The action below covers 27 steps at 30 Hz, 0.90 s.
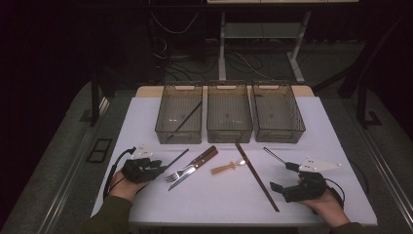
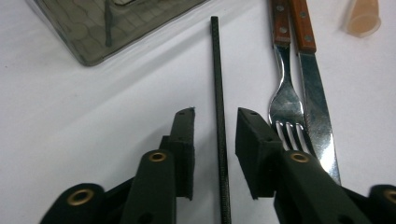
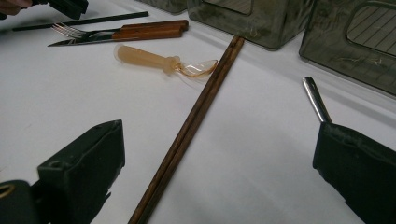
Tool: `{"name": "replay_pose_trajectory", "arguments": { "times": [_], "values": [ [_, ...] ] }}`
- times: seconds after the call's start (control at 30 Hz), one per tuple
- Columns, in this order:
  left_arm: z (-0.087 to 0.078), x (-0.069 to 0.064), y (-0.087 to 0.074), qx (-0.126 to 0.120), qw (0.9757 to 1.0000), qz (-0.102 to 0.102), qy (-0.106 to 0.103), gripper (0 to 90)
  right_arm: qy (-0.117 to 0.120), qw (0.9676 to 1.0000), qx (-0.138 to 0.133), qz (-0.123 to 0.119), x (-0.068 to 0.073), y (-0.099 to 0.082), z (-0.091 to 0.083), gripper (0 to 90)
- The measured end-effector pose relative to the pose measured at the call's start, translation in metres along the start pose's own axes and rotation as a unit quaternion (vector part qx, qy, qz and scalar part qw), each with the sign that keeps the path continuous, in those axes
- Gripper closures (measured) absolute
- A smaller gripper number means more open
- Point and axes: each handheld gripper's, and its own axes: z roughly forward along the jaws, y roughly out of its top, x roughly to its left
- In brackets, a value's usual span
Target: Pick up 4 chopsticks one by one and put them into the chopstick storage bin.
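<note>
Two black jaws of the left claw straddle a thin black chopstick on the white counter, not yet pinching; fork at three o'clock. Right claw gapes wide.

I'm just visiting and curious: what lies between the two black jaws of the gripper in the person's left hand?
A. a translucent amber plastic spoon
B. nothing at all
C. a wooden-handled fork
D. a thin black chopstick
D: in the left gripper view the thin black chopstick runs straight up the gap between the left gripper's jaws, while the wooden-handled fork lies outside them.
</note>
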Motion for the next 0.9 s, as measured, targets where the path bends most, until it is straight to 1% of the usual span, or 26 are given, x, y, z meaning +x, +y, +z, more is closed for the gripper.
{"name": "replay_pose_trajectory", "arguments": {
  "times": [0.13, 0.23, 0.5, 0.6, 0.63, 0.77, 0.8, 0.9],
  "values": [
    [0.0015, 0.0004, -0.0009, 0.004, 1.0000, -0.002, -0.002, 72.4, 0.000, 1.0000, 0.000, 0.000, 0.0004, 0.0001, 0.0000, 2.5],
    [0.0032, 0.0004, -0.0018, 0.004, 1.0000, -0.003, -0.003, 73.4, 0.000, 1.0000, -0.001, 0.000, 0.0002, 0.0001, -0.0002, 2.5],
    [0.0054, -0.0002, -0.0021, 0.013, 0.9999, 0.004, -0.008, 78.3, 0.000, 1.0000, -0.002, -0.002, 0.0002, 0.0002, -0.0001, 2.5],
    [0.0063, -0.0009, -0.0022, 0.017, 0.9998, 0.008, -0.005, 79.2, 0.000, 1.0000, -0.002, -0.002, 0.0001, 0.0002, -0.0001, 2.5],
    [0.0070, -0.0015, -0.0024, 0.013, 0.9999, 0.006, -0.005, 79.7, 0.000, 1.0000, -0.002, -0.001, 0.0002, 0.0003, -0.0001, 2.5],
    [0.0070, -0.0029, -0.0021, 0.020, 0.9997, 0.015, 0.000, 80.4, 0.000, 1.0000, 0.000, 0.000, 0.0003, 0.0002, 0.0000, 2.5],
    [0.0072, -0.0035, -0.0020, 0.019, 0.9997, 0.014, 0.001, 80.6, 0.000, 1.0000, 0.000, 0.000, 0.0004, 0.0002, 0.0001, 2.5],
    [0.0078, -0.0052, -0.0019, 0.020, 0.9996, 0.017, 0.003, 83.3, 0.000, 1.0000, 0.000, -0.001, 0.0003, 0.0002, 0.0001, 2.5]
  ]
}}
